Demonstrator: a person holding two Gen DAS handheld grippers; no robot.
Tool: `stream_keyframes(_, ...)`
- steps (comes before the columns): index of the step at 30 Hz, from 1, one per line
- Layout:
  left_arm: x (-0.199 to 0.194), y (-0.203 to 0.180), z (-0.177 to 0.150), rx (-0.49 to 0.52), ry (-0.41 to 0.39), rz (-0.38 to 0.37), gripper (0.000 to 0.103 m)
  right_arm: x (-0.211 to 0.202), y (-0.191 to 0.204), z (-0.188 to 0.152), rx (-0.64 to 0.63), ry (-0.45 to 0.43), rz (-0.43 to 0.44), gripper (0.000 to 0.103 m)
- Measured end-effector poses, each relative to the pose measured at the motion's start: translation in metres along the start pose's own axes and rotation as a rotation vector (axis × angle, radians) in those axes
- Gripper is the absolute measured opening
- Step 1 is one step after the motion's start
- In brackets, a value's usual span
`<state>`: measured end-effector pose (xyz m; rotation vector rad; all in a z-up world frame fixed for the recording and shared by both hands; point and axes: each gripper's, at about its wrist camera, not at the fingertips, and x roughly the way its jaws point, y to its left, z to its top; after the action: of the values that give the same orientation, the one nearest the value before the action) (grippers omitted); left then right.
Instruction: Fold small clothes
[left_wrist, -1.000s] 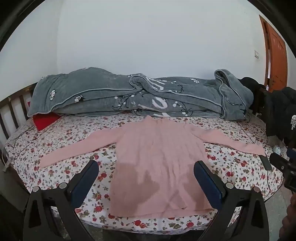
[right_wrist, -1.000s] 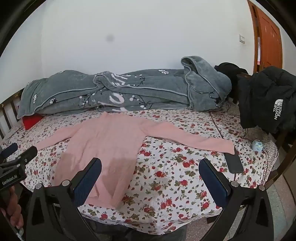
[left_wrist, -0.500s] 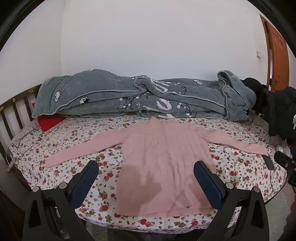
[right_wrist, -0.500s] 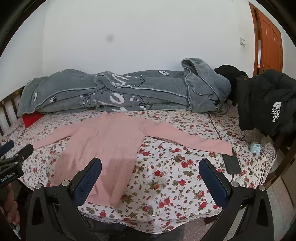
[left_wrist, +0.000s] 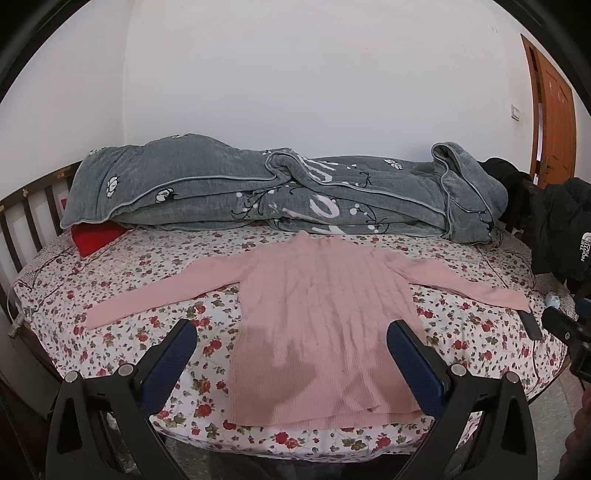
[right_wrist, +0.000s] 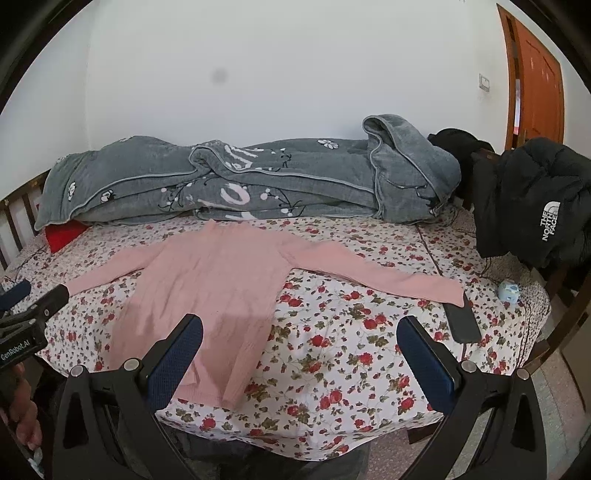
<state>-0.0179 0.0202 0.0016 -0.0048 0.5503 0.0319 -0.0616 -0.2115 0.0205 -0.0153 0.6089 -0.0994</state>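
A pink long-sleeved knit sweater (left_wrist: 325, 317) lies flat on the floral bedsheet (left_wrist: 147, 273), both sleeves spread out, hem toward me. It also shows in the right wrist view (right_wrist: 218, 291). My left gripper (left_wrist: 291, 338) is open and empty, held back from the bed in front of the sweater's hem. My right gripper (right_wrist: 301, 334) is open and empty, in front of the bed's near edge to the right of the sweater's body.
A rolled grey quilt (left_wrist: 280, 192) lies along the wall behind the sweater. A red cushion (left_wrist: 96, 236) sits at the far left. A black phone (right_wrist: 461, 321) and a small blue-white object (right_wrist: 509, 291) lie past the right cuff. A black jacket (right_wrist: 532, 206) hangs at right.
Both grippers have drawn back and risen a little from the bed, so more of the near edge shows. The sweater has not moved. Both stay open.
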Motion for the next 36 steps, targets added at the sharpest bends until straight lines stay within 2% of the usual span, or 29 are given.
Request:
stream_keyframes(18, -0.005, -0.011, -0.003, 0.016, -0.003, -0.018, 0.103, -0.005, 0.002, -0.003, 0.017, 0.005, 0.017, 0.103)
stream_keyframes(36, -0.007, -0.006, 0.003, 0.004, -0.013, -0.03, 0.103, -0.012, 0.005, 0.003, 0.018, -0.005, 0.02, 0.103)
